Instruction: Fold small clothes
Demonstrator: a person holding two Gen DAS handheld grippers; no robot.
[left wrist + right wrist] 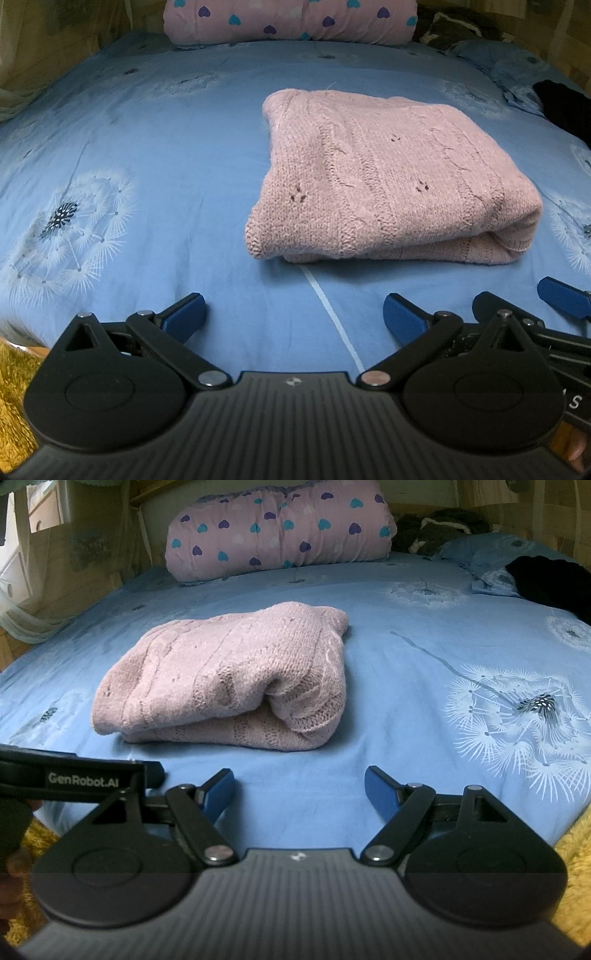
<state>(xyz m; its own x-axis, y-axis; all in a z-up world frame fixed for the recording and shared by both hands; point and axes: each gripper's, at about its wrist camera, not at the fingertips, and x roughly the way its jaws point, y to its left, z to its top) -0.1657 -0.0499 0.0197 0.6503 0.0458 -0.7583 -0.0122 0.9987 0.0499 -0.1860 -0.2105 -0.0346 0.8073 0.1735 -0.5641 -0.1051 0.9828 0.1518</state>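
Lying folded on blue sheet (147, 147): pink sweater (388, 177), long axis front-to-back | left gripper (293, 317), right gripper (299, 792): jaws spread, empty

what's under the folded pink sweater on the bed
The pink sweater lies on the blue dandelion-print sheet. Only sheet shows around it; anything directly beneath is covered.

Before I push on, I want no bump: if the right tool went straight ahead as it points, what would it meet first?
Probably bare blue bedsheet. The right tool stands open and empty; the folded pink sweater lies ahead, mostly left of centre, so it might graze that. Depth is uncertain.
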